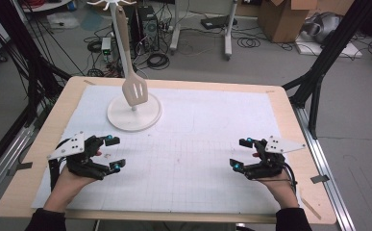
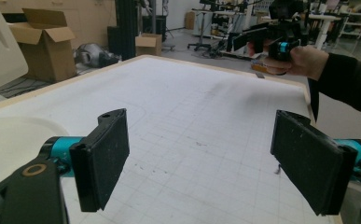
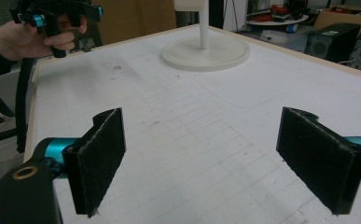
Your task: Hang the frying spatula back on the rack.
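Hands rest low on the table (image 1: 279,103), one near each side edge, each holding a gripper over the white gridded mat (image 1: 193,159). The left gripper (image 1: 114,152) sits toward the near left corner, its jaws spread wide with only bare mat between them; the left gripper view shows both black pads (image 2: 101,156) well apart and holding nothing. The right gripper (image 1: 241,153) sits toward the near right corner, turned inward to face the other, and its jaws are just as wide apart with nothing between them, as the right gripper view confirms.

A wooden slotted spatula (image 1: 134,90) hangs from a white stand (image 1: 114,6) toward the far left part of the table, its blade dangling just above the stand's round base (image 1: 145,118). It is well apart from both grippers, nearer the left one. From the right gripper view the base and the pole (image 3: 204,28) stand at the far side of the mat.
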The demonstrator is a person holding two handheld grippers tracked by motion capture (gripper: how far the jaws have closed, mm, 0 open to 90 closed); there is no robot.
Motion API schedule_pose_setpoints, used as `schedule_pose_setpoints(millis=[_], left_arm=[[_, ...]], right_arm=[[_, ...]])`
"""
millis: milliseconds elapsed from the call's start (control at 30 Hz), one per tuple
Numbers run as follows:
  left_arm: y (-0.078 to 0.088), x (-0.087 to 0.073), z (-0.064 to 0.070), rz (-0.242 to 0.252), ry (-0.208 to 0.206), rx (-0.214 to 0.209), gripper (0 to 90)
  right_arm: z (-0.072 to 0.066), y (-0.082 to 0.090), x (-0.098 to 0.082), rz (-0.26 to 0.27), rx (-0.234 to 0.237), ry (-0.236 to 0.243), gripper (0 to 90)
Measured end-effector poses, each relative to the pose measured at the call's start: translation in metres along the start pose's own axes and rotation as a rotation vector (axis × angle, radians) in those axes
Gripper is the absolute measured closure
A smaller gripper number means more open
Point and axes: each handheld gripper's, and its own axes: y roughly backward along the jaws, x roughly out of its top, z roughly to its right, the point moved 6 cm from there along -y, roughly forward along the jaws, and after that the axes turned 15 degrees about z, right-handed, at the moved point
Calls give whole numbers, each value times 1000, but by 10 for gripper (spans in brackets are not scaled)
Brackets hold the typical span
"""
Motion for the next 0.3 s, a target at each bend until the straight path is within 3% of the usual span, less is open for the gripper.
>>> schedule_pose_setpoints(millis=[300], left_arm=[[-2,-4,-1,-20,-9,2,198]], right_arm=[[0,0,0,-2,-1,3,147]])
